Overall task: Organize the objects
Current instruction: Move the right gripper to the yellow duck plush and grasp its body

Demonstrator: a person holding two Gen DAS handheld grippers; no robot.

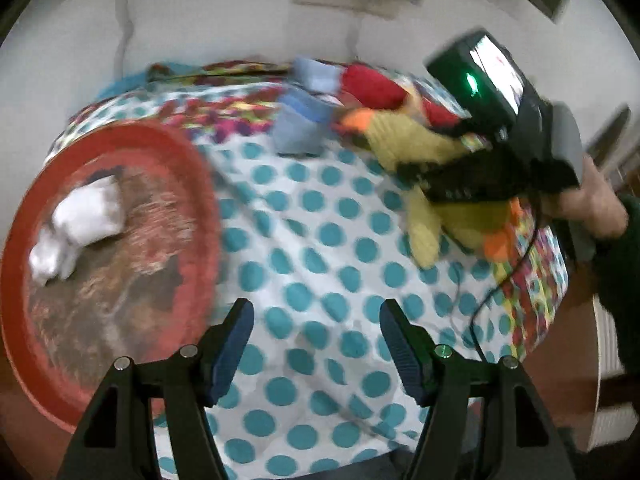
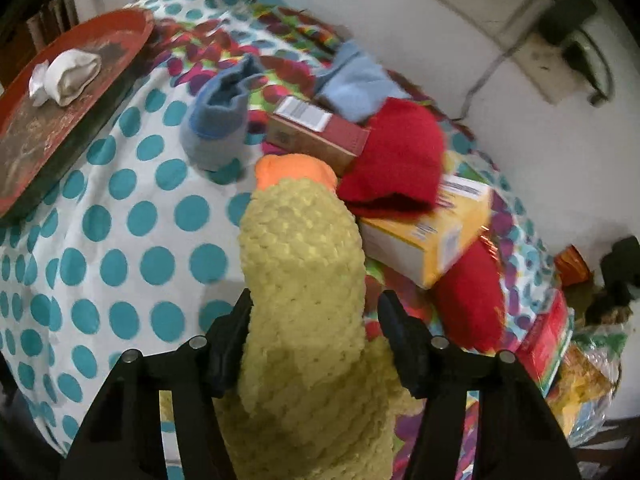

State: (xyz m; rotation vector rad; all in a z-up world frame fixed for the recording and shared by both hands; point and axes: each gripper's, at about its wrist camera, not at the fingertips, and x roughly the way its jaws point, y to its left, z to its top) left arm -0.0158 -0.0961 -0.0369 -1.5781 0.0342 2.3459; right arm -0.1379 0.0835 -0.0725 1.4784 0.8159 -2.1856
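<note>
Right gripper: your right gripper (image 2: 316, 340) had the yellow knitted sock (image 2: 300, 280) between its fingers; the jaws stood fairly wide, flanking the knit, and whether the pads truly pinched it you could not tell from this view.
Left gripper: your left gripper (image 1: 316, 344) was spread wide with nothing in it, hovering over the polka-dot cloth (image 1: 320, 240).
Sock's axis: the sock ran lengthwise straight ahead along the right fingers, orange cuff (image 2: 296, 170) at the far end, pointing toward the clutter.
Which way to the tray: the red tray (image 2: 76, 36) lay up and to the left of the right gripper, well apart; the left gripper sat just beside it, so by my judgement your left hand was nearer.
Tray contents: a white sock bundle (image 1: 80, 220) already lay in the tray.
Only in the right view: the red box (image 2: 320, 132), yellow box (image 2: 424, 236), red knit pieces (image 2: 400, 160) and blue sock (image 2: 220, 120).
Only in the left view: the whole right gripper from outside, over the sock, and the tray's full patterned floor.
</note>
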